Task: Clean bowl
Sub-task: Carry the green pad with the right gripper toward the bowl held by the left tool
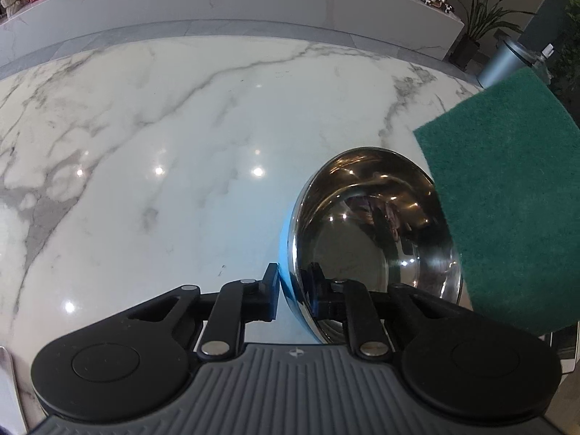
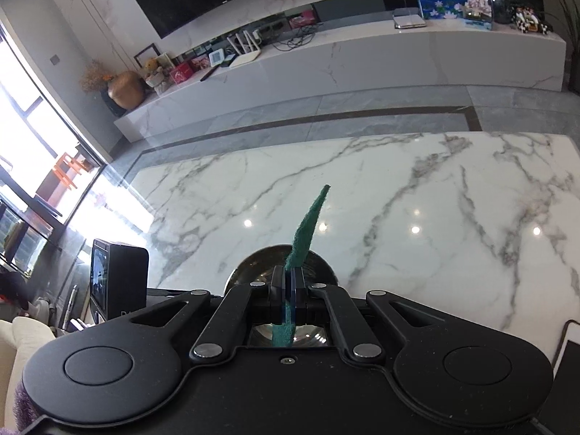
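Observation:
A shiny steel bowl point(image 1: 362, 235) stands tilted on the white marble table point(image 1: 163, 145), its opening turned to the right. My left gripper point(image 1: 295, 290) is shut on the bowl's near rim, one finger point(image 1: 272, 290) outside the wall and the other inside. A green scouring pad point(image 1: 507, 199) hangs over the bowl's right side. In the right wrist view my right gripper point(image 2: 288, 286) is shut on that scouring pad point(image 2: 308, 224), which sticks up edge-on between the pads. Part of the bowl point(image 2: 253, 268) shows just beyond the fingers.
The table's far edge point(image 2: 326, 141) drops to a grey floor, with a long white cabinet point(image 2: 362, 69) behind. A black camera-like box point(image 2: 119, 279) sits to the left of the right gripper. A plant point(image 1: 478, 18) and a grey bin point(image 1: 504, 61) stand at the far right.

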`<state>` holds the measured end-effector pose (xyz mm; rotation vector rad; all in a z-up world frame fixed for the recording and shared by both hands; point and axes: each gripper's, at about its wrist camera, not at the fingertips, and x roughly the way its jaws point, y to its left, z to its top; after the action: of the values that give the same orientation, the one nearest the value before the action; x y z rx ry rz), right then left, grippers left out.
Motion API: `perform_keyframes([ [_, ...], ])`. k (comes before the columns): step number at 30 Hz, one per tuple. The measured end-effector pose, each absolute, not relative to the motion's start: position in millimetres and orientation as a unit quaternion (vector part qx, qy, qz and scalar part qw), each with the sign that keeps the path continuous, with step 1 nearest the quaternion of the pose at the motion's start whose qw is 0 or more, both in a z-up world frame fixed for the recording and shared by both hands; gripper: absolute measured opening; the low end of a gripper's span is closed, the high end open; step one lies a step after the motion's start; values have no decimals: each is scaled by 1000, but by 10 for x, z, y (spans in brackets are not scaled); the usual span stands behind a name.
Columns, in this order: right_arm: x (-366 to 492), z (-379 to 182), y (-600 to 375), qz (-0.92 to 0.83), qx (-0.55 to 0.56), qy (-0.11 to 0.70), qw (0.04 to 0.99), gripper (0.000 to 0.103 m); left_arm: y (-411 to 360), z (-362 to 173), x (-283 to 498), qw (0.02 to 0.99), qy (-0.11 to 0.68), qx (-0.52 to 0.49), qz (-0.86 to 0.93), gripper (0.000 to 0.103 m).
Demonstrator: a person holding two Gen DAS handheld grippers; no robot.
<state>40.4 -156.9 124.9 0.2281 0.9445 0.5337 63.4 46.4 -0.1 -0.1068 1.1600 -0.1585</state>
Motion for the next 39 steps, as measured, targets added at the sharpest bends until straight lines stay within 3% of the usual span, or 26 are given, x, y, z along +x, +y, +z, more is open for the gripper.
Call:
perform_keyframes([
  [14, 95, 635, -1439, 250, 118, 471, 838, 3, 476, 64, 426, 831, 551, -6, -72, 13],
  [20, 118, 502, -1433, 260, 112, 466, 838, 9, 470, 42, 426, 831, 552, 2, -70, 14],
  [26, 168, 435, -1462, 294, 141, 454, 829, 26, 467, 27, 420, 832, 551, 7, -67, 14],
  [33, 254, 397, -1409, 324, 166, 451, 815, 27, 447, 17, 413, 833, 550, 18, -62, 15],
  [35, 282, 350, -1389, 335, 185, 459, 802, 27, 425, 20, 411, 832, 549, 23, -67, 15],
  [36, 290, 321, -1362, 341, 192, 462, 796, 23, 418, 19, 410, 832, 550, 23, -69, 15],
  [38, 283, 302, -1312, 335, 185, 467, 797, 4, 405, 17, 408, 832, 550, 22, -71, 15],
  [39, 279, 296, -1289, 331, 180, 470, 798, 4, 404, 17, 409, 832, 550, 23, -71, 15],
])
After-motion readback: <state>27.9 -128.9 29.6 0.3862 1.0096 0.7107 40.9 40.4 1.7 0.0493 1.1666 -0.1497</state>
